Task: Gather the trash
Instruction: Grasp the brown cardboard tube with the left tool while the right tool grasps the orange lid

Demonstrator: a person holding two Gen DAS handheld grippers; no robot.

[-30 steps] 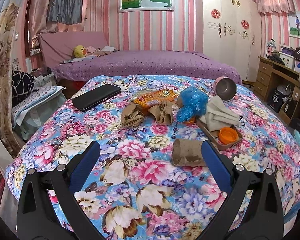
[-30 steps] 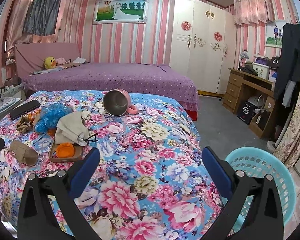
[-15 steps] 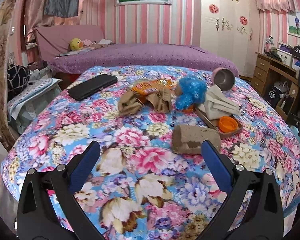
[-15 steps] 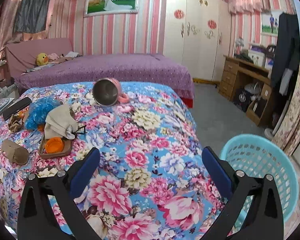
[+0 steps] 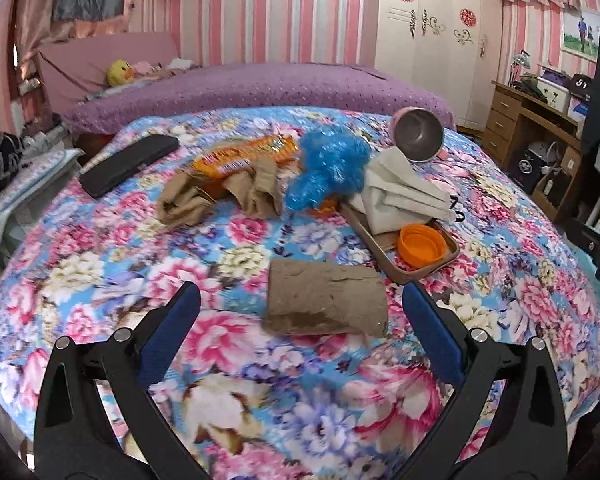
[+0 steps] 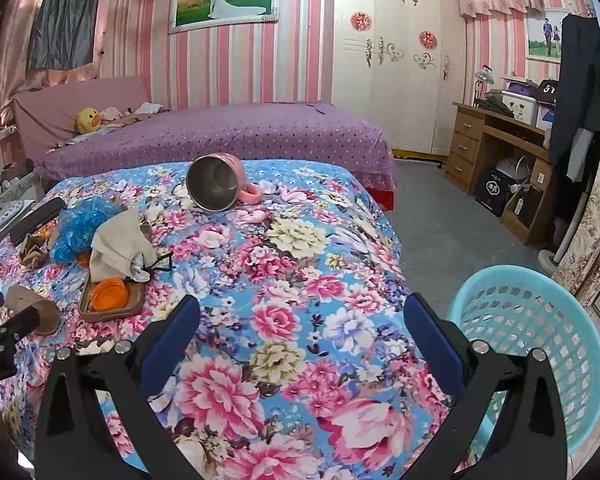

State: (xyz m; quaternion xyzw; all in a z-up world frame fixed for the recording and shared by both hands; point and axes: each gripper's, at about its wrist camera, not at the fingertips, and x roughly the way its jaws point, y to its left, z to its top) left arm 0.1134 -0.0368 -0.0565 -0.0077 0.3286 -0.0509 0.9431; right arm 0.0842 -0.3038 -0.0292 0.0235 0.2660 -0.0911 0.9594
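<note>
The left tool (image 5: 300,312) is spread wide, its fingers either side of a flattened brown cardboard tube (image 5: 326,299) lying on the floral bed (image 5: 228,360), not touching it. Beyond it a tray (image 5: 404,270) holds an orange lid (image 5: 422,245). The right tool (image 6: 302,320) also gapes, holding nothing, beside a blue basket (image 6: 540,332) on the floor.

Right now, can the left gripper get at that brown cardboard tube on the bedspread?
Probably yes. The left gripper is open, and the cardboard tube lies on its side between and just beyond the fingertips, with only bare bedspread before it. The tray sits close behind the tube's right end.
</note>
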